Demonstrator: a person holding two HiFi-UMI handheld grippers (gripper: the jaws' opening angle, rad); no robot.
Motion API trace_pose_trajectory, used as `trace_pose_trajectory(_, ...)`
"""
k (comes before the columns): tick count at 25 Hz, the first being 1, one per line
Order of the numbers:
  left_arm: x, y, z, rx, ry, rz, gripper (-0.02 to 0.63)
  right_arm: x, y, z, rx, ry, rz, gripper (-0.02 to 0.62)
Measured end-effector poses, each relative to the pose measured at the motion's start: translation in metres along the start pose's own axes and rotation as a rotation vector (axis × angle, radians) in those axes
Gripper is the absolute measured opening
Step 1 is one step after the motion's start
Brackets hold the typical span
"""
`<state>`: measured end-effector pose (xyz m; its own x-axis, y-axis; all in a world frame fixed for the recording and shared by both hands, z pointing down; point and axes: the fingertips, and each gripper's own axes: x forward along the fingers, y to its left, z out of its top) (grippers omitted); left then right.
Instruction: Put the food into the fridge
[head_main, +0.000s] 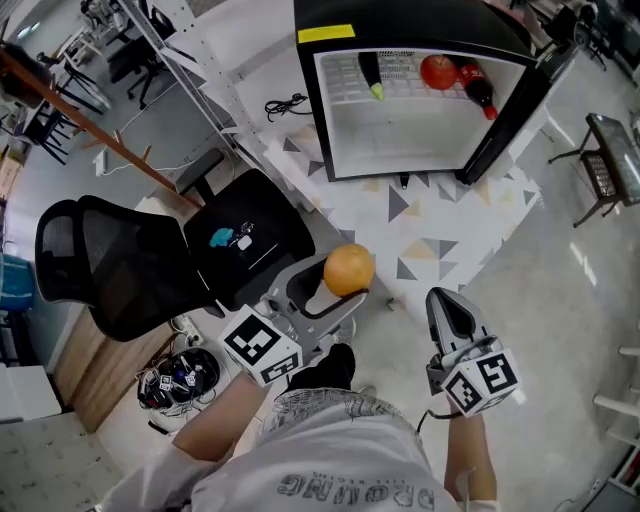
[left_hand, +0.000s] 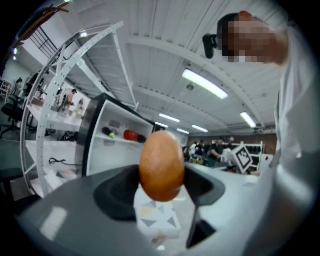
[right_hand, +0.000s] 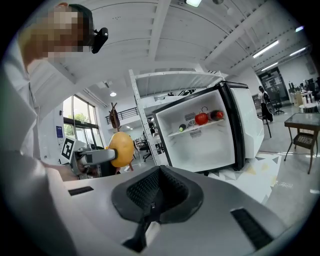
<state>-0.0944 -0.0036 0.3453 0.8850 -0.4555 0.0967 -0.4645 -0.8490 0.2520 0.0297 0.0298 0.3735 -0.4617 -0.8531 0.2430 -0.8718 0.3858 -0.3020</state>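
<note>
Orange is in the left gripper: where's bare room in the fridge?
Below the shelf, the fridge compartment is bare wall to wall. The shelf is crowded at middle and right: green-tipped item, red fruit, bottle; its left end is free.

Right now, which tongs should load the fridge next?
Left. The left tongs grip the orange, with the open fridge ahead; the right tongs are shut and empty.

We see an orange fruit (head_main: 349, 269) in the grey left gripper (head_main: 338, 288), whose cube bears black-and-white square markers. The fridge (head_main: 420, 22) is black outside and white inside, with a yellow label (head_main: 326, 33) and a red fruit (head_main: 438, 71). The floor mat (head_main: 430, 235) shows grey and tan triangles on white. The mesh chair (head_main: 110, 265) is black.
</note>
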Motion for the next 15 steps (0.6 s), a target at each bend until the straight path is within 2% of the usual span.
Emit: trace_pose_trajectory(15,0.038,0.071,0.020,0.009,0.033,-0.056,0.284,0.073,-0.026,0.034,0.012,-0.006,-0.043,0.002)
